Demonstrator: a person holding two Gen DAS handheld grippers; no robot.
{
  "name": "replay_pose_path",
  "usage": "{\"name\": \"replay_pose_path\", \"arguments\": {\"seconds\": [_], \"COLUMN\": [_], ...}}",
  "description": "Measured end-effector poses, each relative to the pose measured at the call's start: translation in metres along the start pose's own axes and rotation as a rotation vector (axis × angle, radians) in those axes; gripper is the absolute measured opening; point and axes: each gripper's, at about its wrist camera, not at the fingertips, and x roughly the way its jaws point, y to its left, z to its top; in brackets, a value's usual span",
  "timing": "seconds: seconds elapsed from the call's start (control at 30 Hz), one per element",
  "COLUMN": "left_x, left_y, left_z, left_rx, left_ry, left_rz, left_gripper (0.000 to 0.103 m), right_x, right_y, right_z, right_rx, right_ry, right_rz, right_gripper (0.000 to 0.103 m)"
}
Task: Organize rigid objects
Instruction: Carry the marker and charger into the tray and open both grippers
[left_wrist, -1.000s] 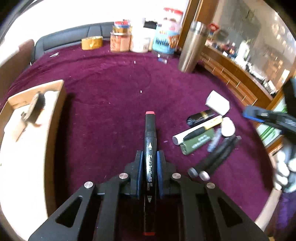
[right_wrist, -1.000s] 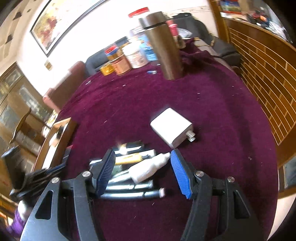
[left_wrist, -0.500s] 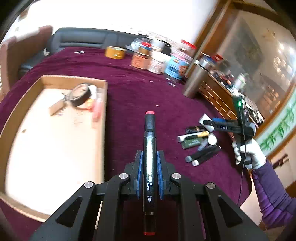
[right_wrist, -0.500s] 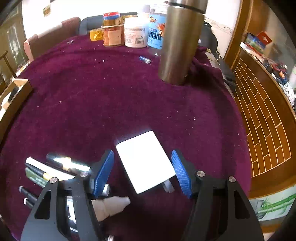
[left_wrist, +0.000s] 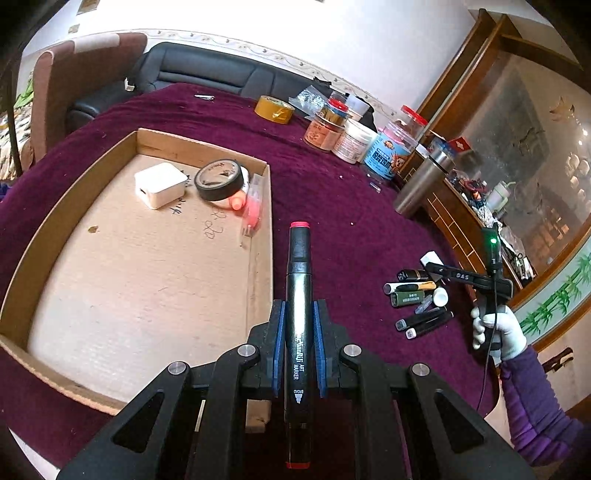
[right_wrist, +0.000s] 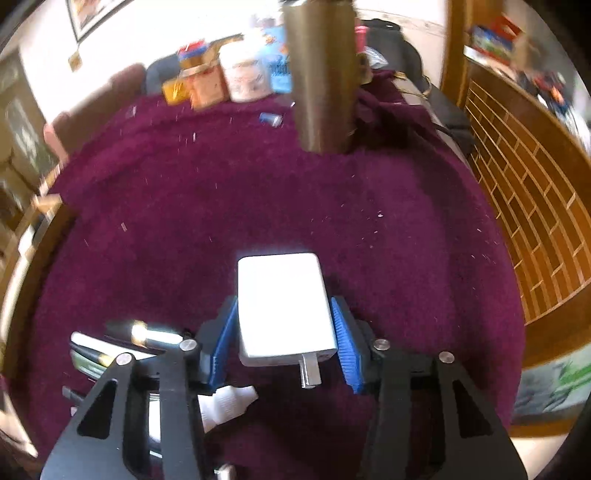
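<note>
My left gripper (left_wrist: 298, 347) is shut on a black art marker (left_wrist: 298, 295) with red ends, held above the right edge of a shallow cardboard tray (left_wrist: 44, 221). The tray holds a white charger (left_wrist: 159, 184), a roll of black tape (left_wrist: 220, 179) and a pink pen (left_wrist: 254, 206). My right gripper (right_wrist: 282, 343) has its blue pads against both sides of a white plug adapter (right_wrist: 282, 306) on the purple cloth; it also shows in the left wrist view (left_wrist: 461, 277). A pile of markers and pens (left_wrist: 417, 295) lies beside it.
A steel flask (right_wrist: 323, 74) stands beyond the adapter. Several jars (left_wrist: 351, 136) and a roll of brown tape (left_wrist: 274, 108) stand at the table's far edge. A white dropper bottle (right_wrist: 229, 402) lies under my right gripper's left finger. A wooden lattice rail (right_wrist: 535, 206) runs at the right.
My left gripper carried the marker left, over the tray's edge. My right gripper moved onto the white adapter and closed its pads on its sides.
</note>
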Motion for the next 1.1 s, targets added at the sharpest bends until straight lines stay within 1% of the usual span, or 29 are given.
{"name": "replay_pose_path", "arguments": {"seconds": [0.1,0.17,0.23,0.33,0.47,0.6,0.7,0.8,0.93,1.0,1.1], "left_x": [-0.011,-0.019,-0.023,-0.022,-0.004,0.021,0.044,0.067,0.075,0.069,0.05], "left_y": [0.006,0.015,0.024,0.045,0.078,0.1,0.113,0.12,0.122,0.122,0.123], "left_z": [0.002,0.006,0.01,0.02,0.037,0.052,0.064,0.076,0.086,0.085,0.079], "left_rx": [-0.008,-0.023,-0.034,-0.05,-0.092,-0.131,-0.162,-0.188,-0.214,-0.23,-0.221], "left_ry": [-0.024,-0.044,-0.05,-0.033,0.032,0.099,0.148,0.176,0.162,0.14,0.095], "left_rz": [0.014,0.033,0.062,0.125,0.204,0.247,0.273,0.289,0.292,0.276,0.256], "left_gripper": [0.012,0.012,0.012,0.012,0.012,0.012,0.012,0.012,0.012,0.012,0.013], "right_x": [-0.021,-0.03,-0.038,-0.045,-0.042,-0.027,-0.008,0.008,0.034,0.044,0.059], "right_y": [-0.001,0.006,0.022,0.06,0.125,0.198,0.247,0.283,0.325,0.34,0.36], "right_z": [0.005,0.009,0.013,0.017,0.024,0.022,0.02,0.017,0.013,0.011,0.008], "right_rx": [0.072,0.092,0.095,0.068,0.011,-0.066,-0.115,-0.148,-0.183,-0.196,-0.216], "right_ry": [-0.041,-0.06,-0.071,-0.069,-0.04,0.007,0.052,0.097,0.15,0.169,0.192], "right_rz": [0.088,0.139,0.202,0.294,0.424,0.503,0.531,0.547,0.548,0.537,0.512], "right_gripper": [0.045,0.045,0.045,0.045,0.045,0.045,0.046,0.046,0.046,0.046,0.046]}}
